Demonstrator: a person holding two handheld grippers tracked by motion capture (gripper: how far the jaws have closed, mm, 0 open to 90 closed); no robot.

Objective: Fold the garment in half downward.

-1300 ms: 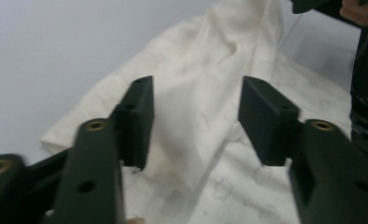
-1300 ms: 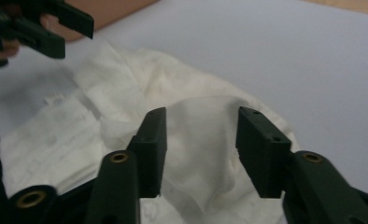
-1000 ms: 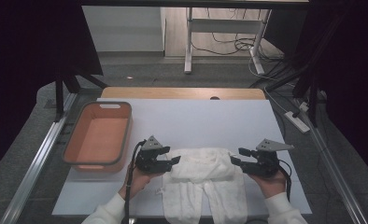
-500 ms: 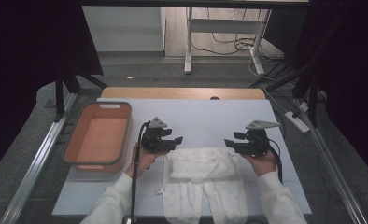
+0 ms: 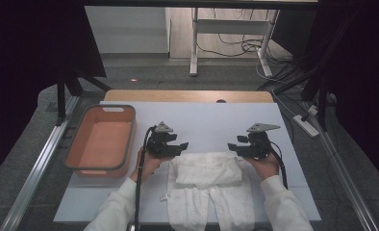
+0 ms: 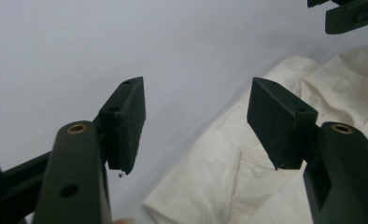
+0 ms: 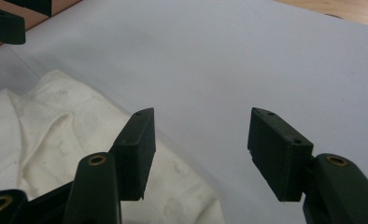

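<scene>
From the high view we see the white garment lying on the table, its upper part folded over toward us into a thick band and its two legs running to the table's near edge. Our left tongs hover just beyond the garment's far left corner, and our right tongs just beyond its far right corner, the two tips turned toward each other above the garment's far edge. The orange bin stands to the left of the garment, past our left hand, and is well apart from the cloth. In the left gripper view, the left tongs are spread wide with nothing between the pads; the garment lies below and beyond them, its folded edge running under the gap, and we cannot tell whether either pad touches it. The tip of the other tongs shows past the garment's far side. In the right gripper view, the right tongs are likewise released and hold nothing; the garment lies under and past one pad, while the other pad stands over bare table beside the cloth.
</scene>
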